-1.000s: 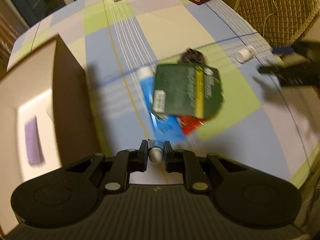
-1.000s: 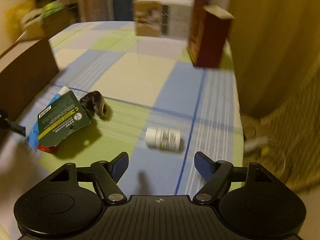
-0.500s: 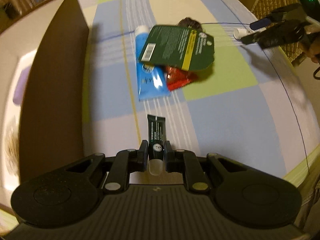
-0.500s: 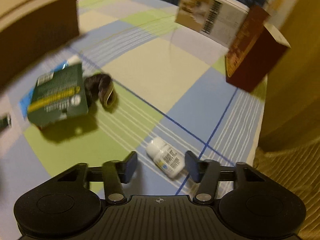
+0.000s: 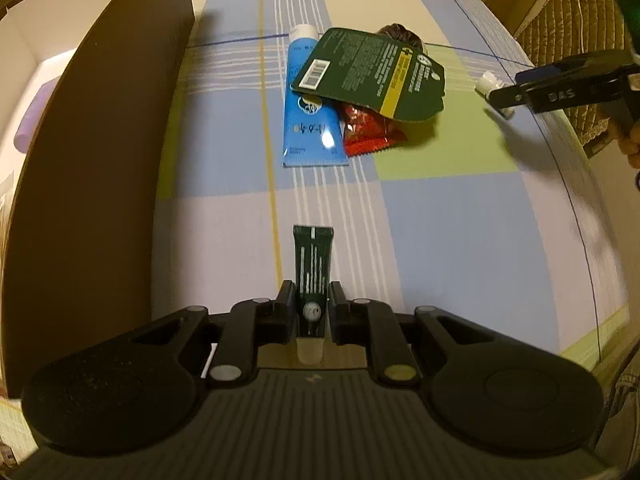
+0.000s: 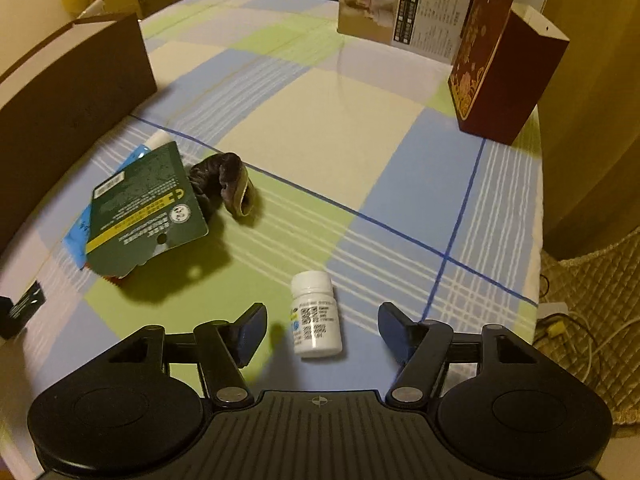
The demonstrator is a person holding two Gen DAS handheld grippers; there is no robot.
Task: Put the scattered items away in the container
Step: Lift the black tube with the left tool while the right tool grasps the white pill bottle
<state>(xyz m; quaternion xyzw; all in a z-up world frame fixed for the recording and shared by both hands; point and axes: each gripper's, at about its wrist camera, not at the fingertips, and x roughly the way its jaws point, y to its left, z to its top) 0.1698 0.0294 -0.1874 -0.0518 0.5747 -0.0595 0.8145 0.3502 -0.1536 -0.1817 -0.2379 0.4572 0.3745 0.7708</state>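
My left gripper [image 5: 313, 300] is shut on a small dark green tube [image 5: 313, 264], held above the checked tablecloth beside the brown cardboard box [image 5: 100, 152]. Ahead lie a blue tube [image 5: 308, 120], a red packet [image 5: 368, 130], a dark green card packet [image 5: 372, 72] and a brown crumpled item [image 5: 400, 34]. In the right wrist view my right gripper [image 6: 322, 326] stands open with a white pill bottle [image 6: 316, 316] lying on the cloth between its fingers. The green card packet [image 6: 144, 208] and brown item [image 6: 224, 184] lie to its left.
A purple object [image 5: 34, 120] lies inside the box. A dark red carton [image 6: 500, 76] and a tan-and-white carton [image 6: 400, 12] stand at the table's far side. A quilted chair [image 6: 592, 300] with cables sits past the right edge.
My left gripper has pulled back toward the near edge with the green tube. The right gripper has moved down onto the pill bottle, which now lies between its open fingers.
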